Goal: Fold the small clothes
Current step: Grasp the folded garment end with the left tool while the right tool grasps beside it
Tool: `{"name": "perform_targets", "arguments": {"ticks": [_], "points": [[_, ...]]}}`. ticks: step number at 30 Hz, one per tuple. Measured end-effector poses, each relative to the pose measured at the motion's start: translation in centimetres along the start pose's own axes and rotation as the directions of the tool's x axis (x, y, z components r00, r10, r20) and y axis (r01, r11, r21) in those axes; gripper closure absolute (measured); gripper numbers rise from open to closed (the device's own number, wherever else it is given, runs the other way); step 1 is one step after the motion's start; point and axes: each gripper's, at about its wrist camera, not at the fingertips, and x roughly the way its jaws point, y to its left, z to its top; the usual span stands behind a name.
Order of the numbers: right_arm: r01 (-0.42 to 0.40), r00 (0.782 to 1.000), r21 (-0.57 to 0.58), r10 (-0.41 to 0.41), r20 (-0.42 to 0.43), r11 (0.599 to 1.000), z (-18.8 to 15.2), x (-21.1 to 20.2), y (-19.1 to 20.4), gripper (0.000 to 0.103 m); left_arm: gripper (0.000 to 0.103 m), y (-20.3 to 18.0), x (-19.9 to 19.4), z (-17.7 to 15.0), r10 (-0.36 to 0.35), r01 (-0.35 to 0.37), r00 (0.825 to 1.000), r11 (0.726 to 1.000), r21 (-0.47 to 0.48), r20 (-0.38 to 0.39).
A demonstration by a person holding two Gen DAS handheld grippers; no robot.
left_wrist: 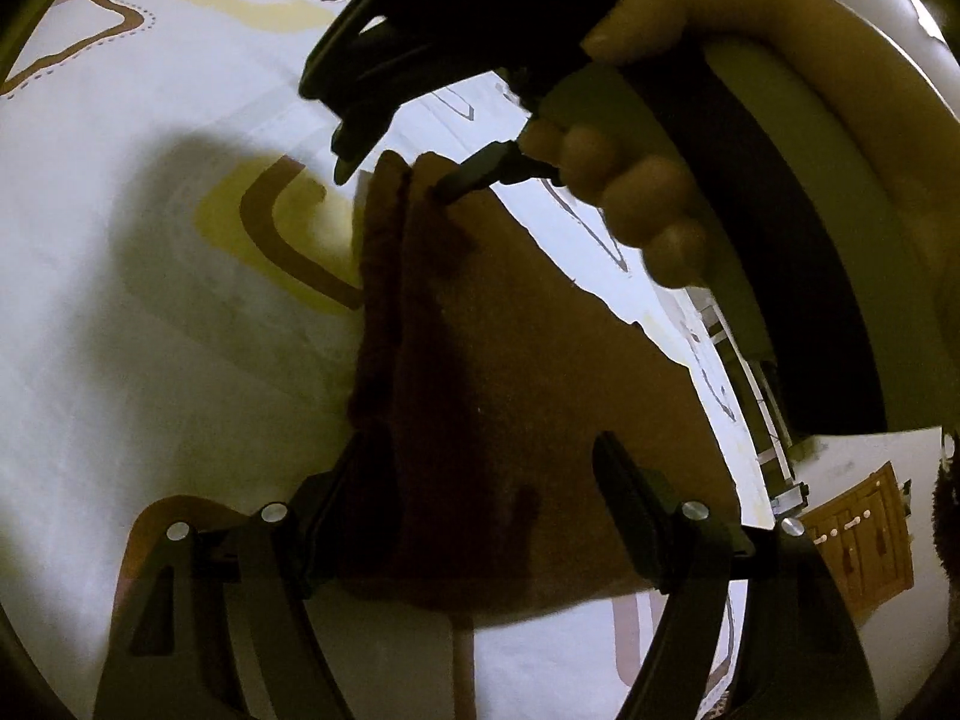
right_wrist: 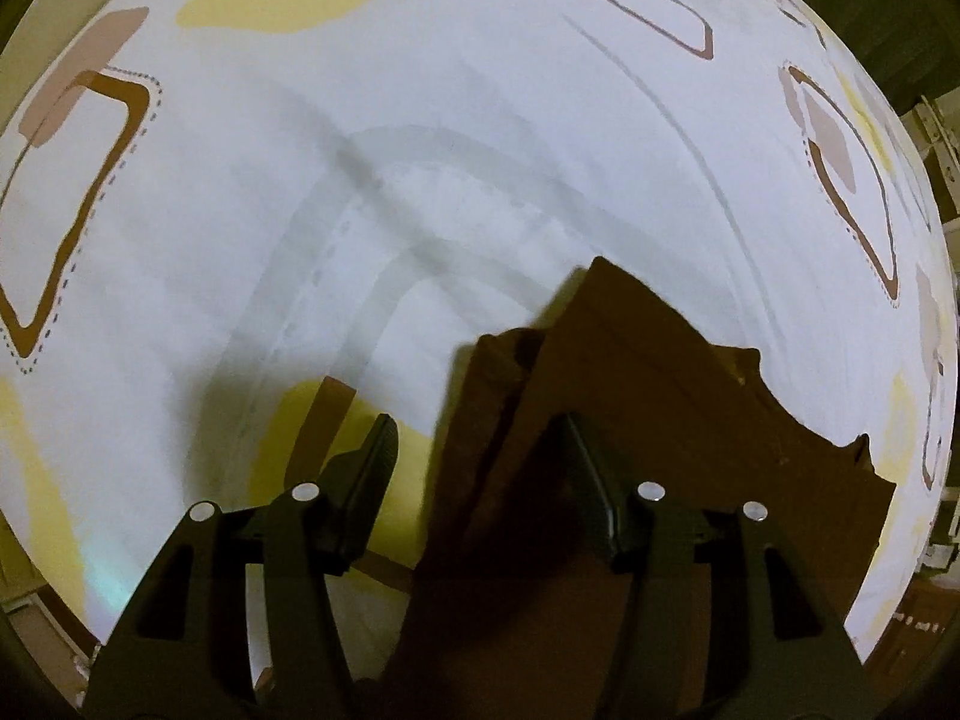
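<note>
A small brown garment lies partly folded on a white bedsheet printed with yellow and brown shapes. My left gripper is open, its fingers on either side of the garment's near end. My right gripper appears at the top of the left wrist view, held by a hand, open over the garment's far edge. In the right wrist view the right gripper is open above the garment, with a folded edge between its fingers. The cloth's underside is hidden.
The patterned sheet spreads wide to the left and ahead. The bed's edge runs along the right in the left wrist view, with a wooden cabinet and floor beyond it.
</note>
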Motion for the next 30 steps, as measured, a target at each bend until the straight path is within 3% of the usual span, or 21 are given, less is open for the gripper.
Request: {"name": "perform_targets", "arguments": {"ticks": [4, 7, 11, 15, 18, 22, 30], "points": [[0.027, 0.999, -0.011, -0.027, -0.021, 1.0, 0.0, 0.5, 0.2, 0.047, 0.032, 0.4, -0.3, 0.0, -0.02, 0.02, 1.0, 0.999, -0.033, -0.01], [0.043, 0.998, -0.021, -0.044, -0.034, 0.999, -0.1, 0.9, 0.1, 0.048, 0.046, 1.0, -0.8, -0.1, -0.027, 0.025, 0.999, 0.996, -0.088, -0.018], [0.069, 0.997, -0.032, -0.07, -0.042, 0.997, -0.1, 1.4, -0.3, 0.069, 0.067, 2.0, -1.0, -0.3, -0.072, 0.062, 0.996, 0.983, -0.171, -0.05], [0.078, 0.996, -0.044, -0.08, -0.038, 0.996, -0.4, 1.2, -0.5, 0.087, 0.076, 1.5, -0.7, -0.7, -0.091, 0.077, 0.992, 0.984, -0.159, -0.083], [0.07, 0.997, -0.041, -0.071, -0.026, 0.997, -0.9, 1.0, -0.8, 0.09, 0.088, 2.0, 0.1, -0.4, -0.113, 0.094, 0.988, 0.98, -0.176, -0.103], [0.046, 0.999, -0.027, -0.046, -0.004, 0.999, -1.1, 0.4, -1.7, 0.091, 0.093, 2.2, -0.3, -0.6, -0.132, 0.113, 0.987, 0.975, -0.19, -0.094], [-0.045, 0.996, 0.001, 0.045, 0.071, 0.999, -2.0, -2.0, -4.7, 0.091, 0.094, -0.6, -2.2, -1.3, -0.082, 0.077, 0.995, 0.992, -0.097, -0.05]]}}
